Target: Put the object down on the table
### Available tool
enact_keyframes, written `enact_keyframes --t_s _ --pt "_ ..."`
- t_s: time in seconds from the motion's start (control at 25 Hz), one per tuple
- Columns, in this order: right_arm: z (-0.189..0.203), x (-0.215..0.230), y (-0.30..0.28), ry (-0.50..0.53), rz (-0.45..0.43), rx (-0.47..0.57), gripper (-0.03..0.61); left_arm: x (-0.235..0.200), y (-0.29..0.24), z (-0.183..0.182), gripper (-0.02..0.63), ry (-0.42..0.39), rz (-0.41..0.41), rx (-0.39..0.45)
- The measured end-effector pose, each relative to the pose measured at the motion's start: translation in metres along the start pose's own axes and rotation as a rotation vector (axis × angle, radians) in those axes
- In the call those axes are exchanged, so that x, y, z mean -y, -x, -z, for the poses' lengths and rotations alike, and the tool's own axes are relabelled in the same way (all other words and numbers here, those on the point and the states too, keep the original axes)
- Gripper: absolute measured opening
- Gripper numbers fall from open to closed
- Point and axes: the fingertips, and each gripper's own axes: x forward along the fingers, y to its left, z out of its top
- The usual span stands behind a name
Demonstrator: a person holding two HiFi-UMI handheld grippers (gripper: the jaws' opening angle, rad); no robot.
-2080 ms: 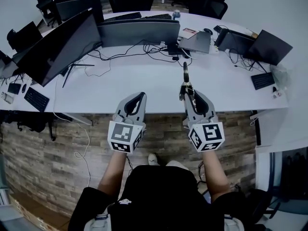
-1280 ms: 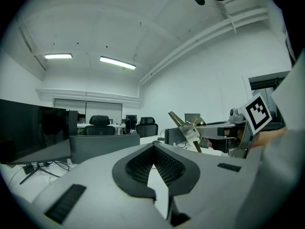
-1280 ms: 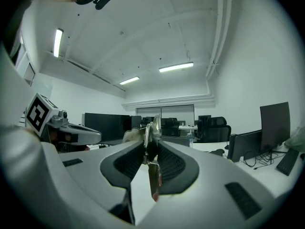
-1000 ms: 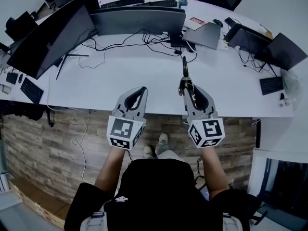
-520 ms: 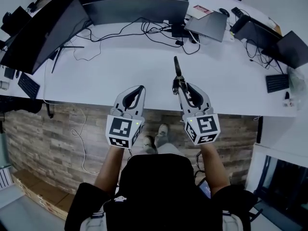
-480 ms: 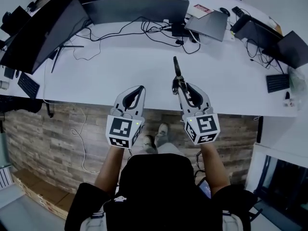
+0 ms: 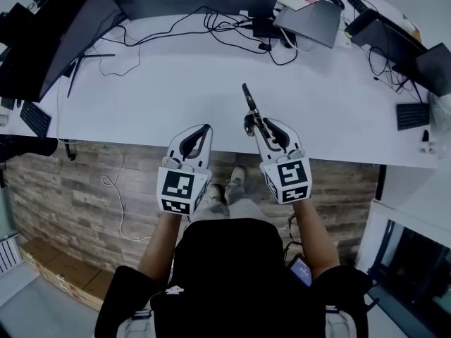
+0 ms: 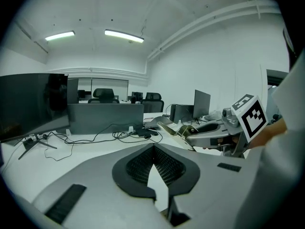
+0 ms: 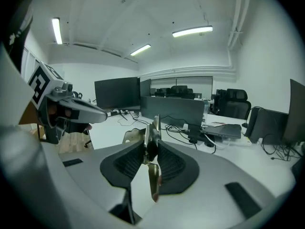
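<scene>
1. The right gripper (image 7: 251, 122) is clenched on a slim, dark metal tool (image 7: 247, 98). In the right gripper view its ribbed black pads press on the tool's middle from both sides.
2. In that view the tool stands on edge between the jaws. A narrow silvery part sticks out ahead of the tips, and a brass-coloured strip hangs below them.
3. In the head view the tool points forward and slightly left, over the near part of the long white table (image 7: 162, 83). No view shows whether it touches the tabletop.
4. The left gripper (image 7: 204, 128) has its jaw tips together with nothing between them. It is held at the table's front edge, beside the right gripper and apart from it.
5. Further back on the table are dark flat monitors (image 7: 63, 37), loose black cables (image 7: 225, 27) and a closed grey laptop (image 7: 310, 23).
6. Below the table edge the head view shows a wood-plank floor (image 7: 84, 189) and the person's shoes (image 7: 236, 178).
</scene>
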Motion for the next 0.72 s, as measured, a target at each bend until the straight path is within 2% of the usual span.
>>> enact_keyframes --t_s 0.28,0.72 --pt "0.032 -0.003 -0.026 0.061 -0.054 -0.119 0.100 -0.010 -0.009 0.025 0.014 0.031 -0.015 -0.049" --pt "0.081 -0.004 -0.064 0.294 -0.151 -0.324 0.100 -0.011 -0.027 0.053 0.014 0.074 -0.017 -0.098"
